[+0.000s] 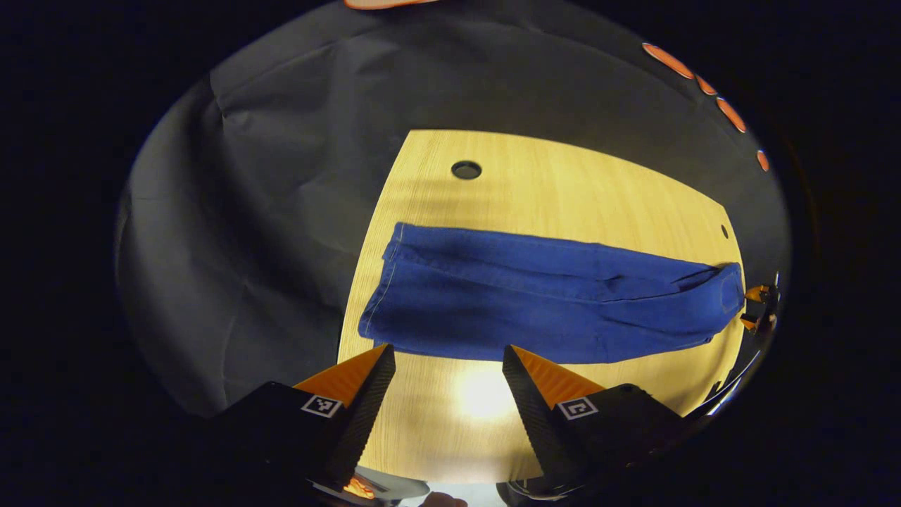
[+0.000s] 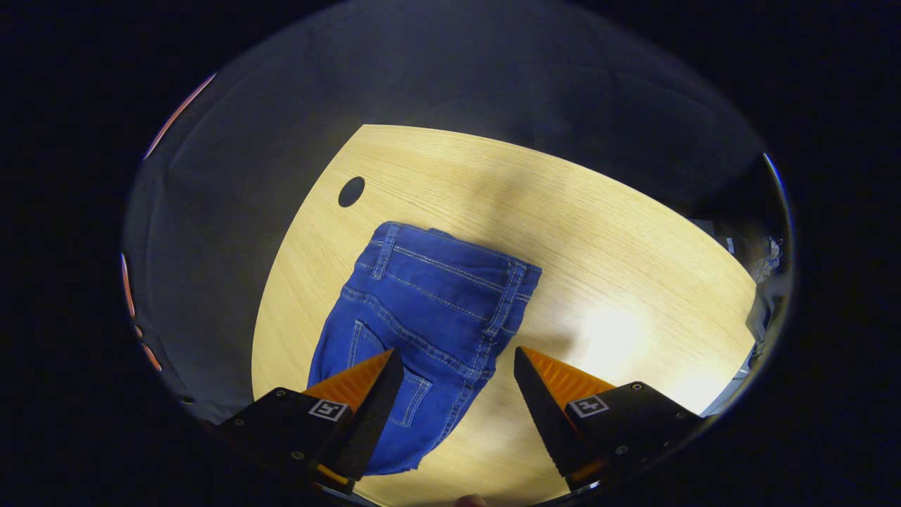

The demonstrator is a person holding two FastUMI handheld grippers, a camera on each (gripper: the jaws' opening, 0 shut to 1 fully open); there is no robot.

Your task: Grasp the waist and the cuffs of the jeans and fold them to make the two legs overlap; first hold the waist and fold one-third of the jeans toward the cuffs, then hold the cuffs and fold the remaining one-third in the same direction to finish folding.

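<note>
Blue jeans (image 1: pixel 549 299) lie flat across the wooden table (image 1: pixel 563 183) with the two legs stacked one on the other. Their cuffs (image 1: pixel 383 282) point left and the waist (image 1: pixel 728 289) points right in the left gripper view. My left gripper (image 1: pixel 448 350) hovers open just short of the near edge of the legs, touching nothing. In the right gripper view the waist (image 2: pixel 450 274) with belt loops and a back pocket lies in front of my right gripper (image 2: pixel 457 352), which hangs open above it. That gripper (image 1: pixel 753 308) also appears beside the waist at the far right.
A round cable hole (image 1: pixel 466 169) sits in the table beyond the jeans, also seen as the hole (image 2: pixel 351 191) left of the waist. Bare wood (image 2: pixel 619 282) spreads to the right of the waist. Black cloth surrounds the table.
</note>
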